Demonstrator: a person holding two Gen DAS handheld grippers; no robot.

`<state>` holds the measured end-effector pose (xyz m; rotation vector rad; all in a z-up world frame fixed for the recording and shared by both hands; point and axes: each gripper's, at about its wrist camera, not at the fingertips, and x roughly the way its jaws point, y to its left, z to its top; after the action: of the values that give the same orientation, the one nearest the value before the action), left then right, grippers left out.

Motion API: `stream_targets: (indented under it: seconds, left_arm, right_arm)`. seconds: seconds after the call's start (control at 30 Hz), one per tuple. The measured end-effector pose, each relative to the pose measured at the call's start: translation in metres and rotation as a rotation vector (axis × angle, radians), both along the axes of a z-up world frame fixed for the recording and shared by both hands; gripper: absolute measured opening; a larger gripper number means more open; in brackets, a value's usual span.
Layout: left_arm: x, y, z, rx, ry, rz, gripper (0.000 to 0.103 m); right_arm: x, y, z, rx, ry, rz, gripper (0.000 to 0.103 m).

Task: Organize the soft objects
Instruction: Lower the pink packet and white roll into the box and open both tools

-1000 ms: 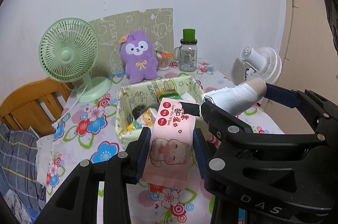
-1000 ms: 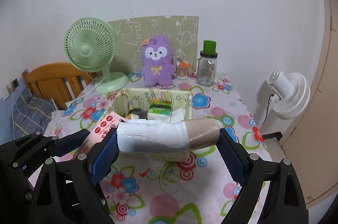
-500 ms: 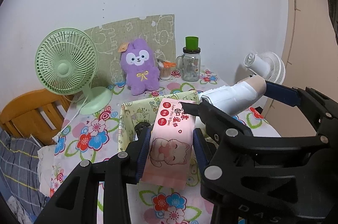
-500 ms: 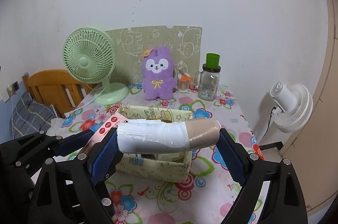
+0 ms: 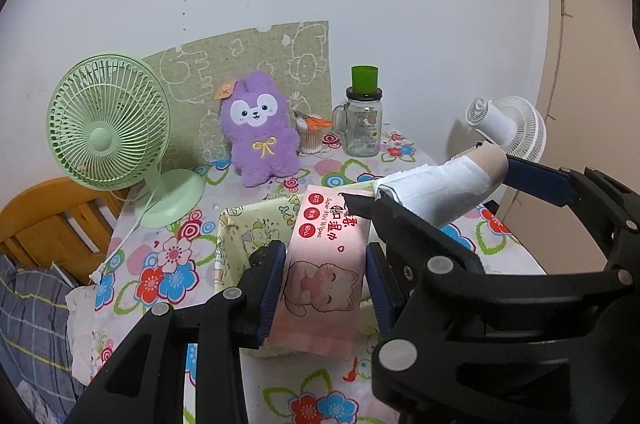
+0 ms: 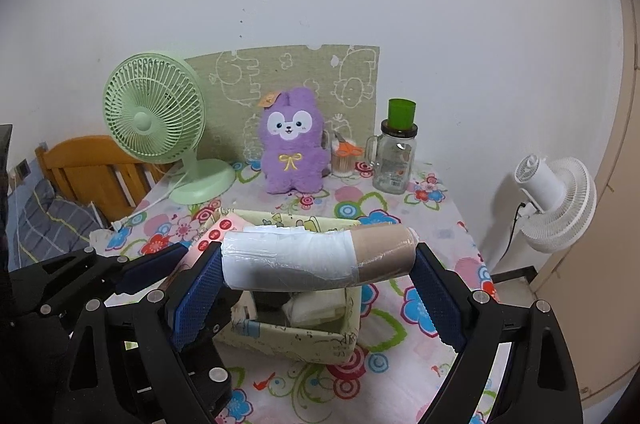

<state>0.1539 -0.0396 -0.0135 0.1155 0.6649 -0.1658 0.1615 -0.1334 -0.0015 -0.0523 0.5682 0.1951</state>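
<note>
My left gripper (image 5: 326, 288) is shut on a pink wet-wipes pack (image 5: 324, 264) with a cat print, held above the near side of a yellow fabric basket (image 5: 240, 228). My right gripper (image 6: 316, 272) is shut on the ends of a white roll on a cardboard tube (image 6: 312, 260), held level over the same basket (image 6: 304, 342). The roll also shows in the left wrist view (image 5: 444, 188), and the pack's edge in the right wrist view (image 6: 216, 232). A purple plush bunny (image 5: 258, 136) sits upright at the back of the table.
A green desk fan (image 5: 108, 124) stands back left with its cord trailing off the table. A glass jar with a green lid (image 5: 363, 120) and a cup of swabs with orange scissors (image 5: 310, 136) stand beside the bunny. A white fan (image 5: 512, 128) stands right; a wooden bed frame (image 5: 48, 212) left.
Both grippers have drawn back and risen with their loads; the basket and table now sit lower and farther off in both views. Both grips are unchanged.
</note>
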Motion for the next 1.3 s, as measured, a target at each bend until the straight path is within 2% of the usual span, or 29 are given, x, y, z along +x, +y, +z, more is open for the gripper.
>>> stream_targets:
  seconds: [0.27,0.67,0.7,0.83,0.9,1.1,1.3]
  left_arm:
    - [0.026,0.002,-0.009,-0.008,0.024,0.010,0.042]
    - [0.069,0.007,-0.041,-0.039,0.094,0.038,0.045]
    - [0.072,0.008,-0.043,-0.042,0.094,0.041,0.047]
    - [0.080,0.010,-0.052,-0.051,0.109,0.048,0.065]
    - [0.082,0.013,-0.056,-0.051,0.119,0.055,0.069]
    - [0.080,0.021,-0.058,-0.029,0.125,0.066,0.089]
    - [0.077,0.028,-0.062,0.004,0.129,0.076,0.091]
  right_arm:
    - [0.025,0.000,-0.009,0.008,0.035,-0.009,0.092]
    - [0.066,0.001,-0.037,-0.007,0.112,-0.017,0.092]
    - [0.069,0.001,-0.040,-0.006,0.116,-0.017,0.092]
    - [0.080,0.003,-0.049,-0.005,0.140,-0.018,0.092]
    - [0.082,0.006,-0.051,-0.011,0.144,-0.012,0.092]
    - [0.087,0.019,-0.057,-0.010,0.145,0.031,0.092]
    - [0.093,0.033,-0.065,-0.018,0.152,0.059,0.093]
